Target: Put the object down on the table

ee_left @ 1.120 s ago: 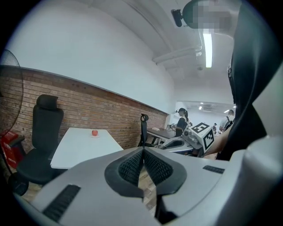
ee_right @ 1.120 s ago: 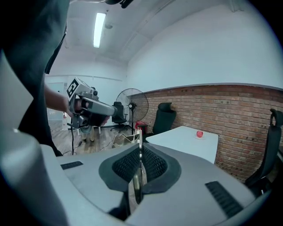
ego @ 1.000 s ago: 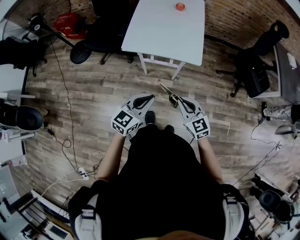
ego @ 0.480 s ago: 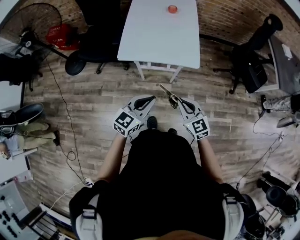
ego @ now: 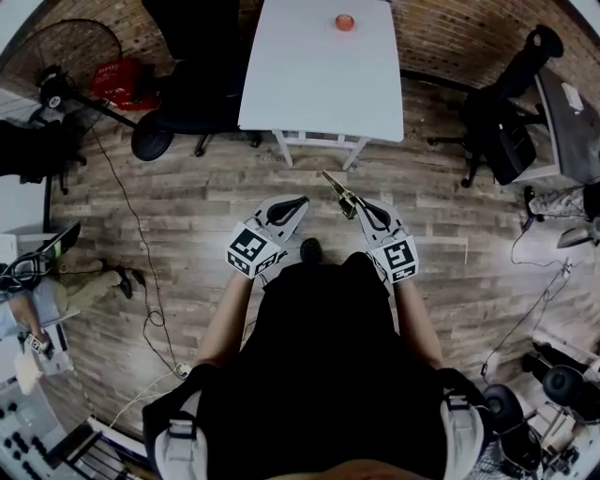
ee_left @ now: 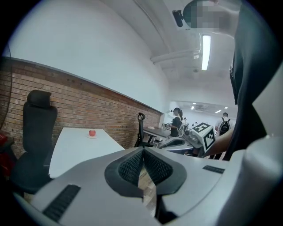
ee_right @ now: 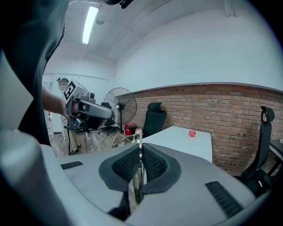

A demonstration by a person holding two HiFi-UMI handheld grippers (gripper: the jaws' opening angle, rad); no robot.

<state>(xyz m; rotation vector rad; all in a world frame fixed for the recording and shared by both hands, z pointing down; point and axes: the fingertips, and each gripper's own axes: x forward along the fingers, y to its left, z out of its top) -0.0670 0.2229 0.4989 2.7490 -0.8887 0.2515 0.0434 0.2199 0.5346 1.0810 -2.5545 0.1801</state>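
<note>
My right gripper (ego: 359, 204) is shut on a thin metal tool (ego: 338, 190) that sticks out forward and to the left over the wooden floor. In the right gripper view its flat blade (ee_right: 139, 174) stands upright between the ribbed pads (ee_right: 152, 162). My left gripper (ego: 298, 202) is held beside it, shut and empty; its pads (ee_left: 131, 165) meet at the tips. The white table (ego: 323, 66) stands ahead, apart from both grippers. A small red thing (ego: 345, 21) lies near its far end, also seen from the left gripper as a red thing (ee_left: 92, 133).
A black office chair (ego: 192, 66) stands left of the table, another chair (ego: 511, 112) at the right, and a floor fan (ego: 66, 66) at the far left. Cables (ego: 141, 272) run over the wooden floor. A brick wall (ee_right: 221, 110) lies behind the table.
The head view has shifted a little, and the table now sits slightly higher in it. Both grippers keep their places, and the tool stays in the right one.
</note>
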